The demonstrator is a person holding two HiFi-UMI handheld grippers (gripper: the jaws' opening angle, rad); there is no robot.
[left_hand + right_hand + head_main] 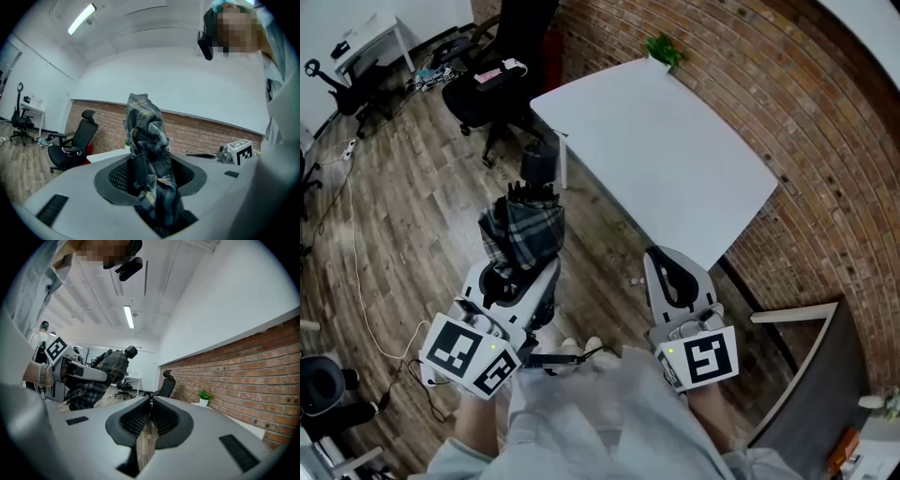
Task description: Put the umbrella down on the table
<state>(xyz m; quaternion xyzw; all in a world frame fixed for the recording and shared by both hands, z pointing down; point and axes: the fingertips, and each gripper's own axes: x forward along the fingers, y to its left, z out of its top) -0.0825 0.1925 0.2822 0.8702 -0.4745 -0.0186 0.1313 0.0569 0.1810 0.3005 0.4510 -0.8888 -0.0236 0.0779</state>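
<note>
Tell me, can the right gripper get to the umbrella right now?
Probably yes. The umbrella sits clamped in the left gripper just beside the right gripper, with only open air between them. The right gripper's jaws are shut, so they must open first.

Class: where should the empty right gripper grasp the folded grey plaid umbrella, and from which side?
Grip the black cylindrical handle of the folded grey plaid umbrella, probably from its right: it juts bare past the left gripper, which clamps the soft fabric. The right gripper must open first.

White table (675, 159) bears small plant (664, 49)
</note>
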